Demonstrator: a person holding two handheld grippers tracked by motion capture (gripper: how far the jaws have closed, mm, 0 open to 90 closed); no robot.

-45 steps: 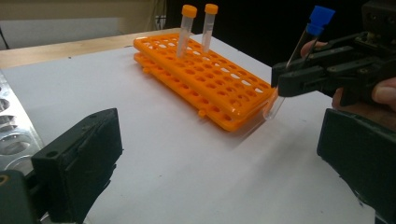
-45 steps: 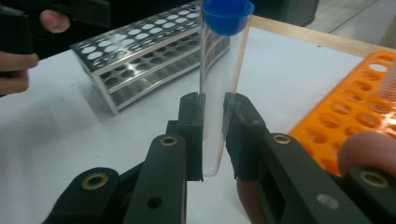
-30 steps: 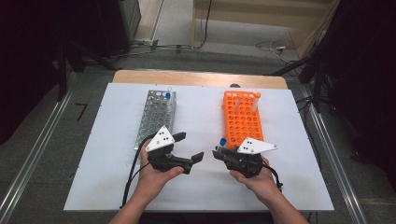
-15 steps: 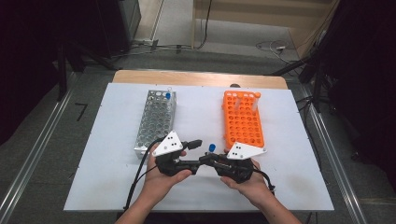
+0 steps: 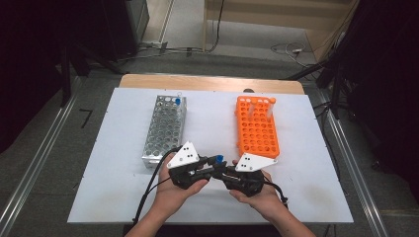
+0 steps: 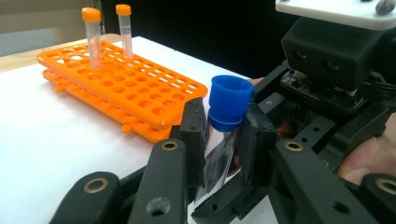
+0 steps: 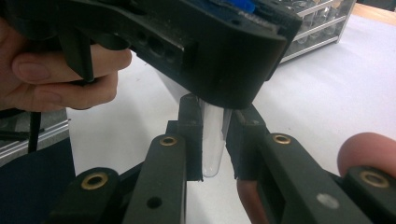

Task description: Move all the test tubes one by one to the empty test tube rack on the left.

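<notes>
Both tongs meet at the near middle of the white worktop [image 5: 118, 197], and between them is one clear plastic tube [image 6: 219, 161] with a ribbed blue screw cap [image 6: 228, 101]. The left tongs [image 6: 223, 135] have just been closing and now clamp the tube right below the cap, flat black pads pressing on the glossy wall. The right tongs [image 7: 214, 140] grip the same tube lower down, its rounded bottom poking out beneath the pads. So the tube hangs in the air, pinched from both sides, just in front of the orange rack [image 5: 256, 129]. That rack is bright moulded plastic, two stacked plates full of round holes, with two orange-capped tubes [image 6: 92, 37] upright at its far end. To the left sits a clear rack [image 5: 164, 129] of the same grid pattern, a blue-capped tube [image 5: 177, 101] at its far corner. Faint print marks run down the orange-capped tubes, too small to read.
</notes>
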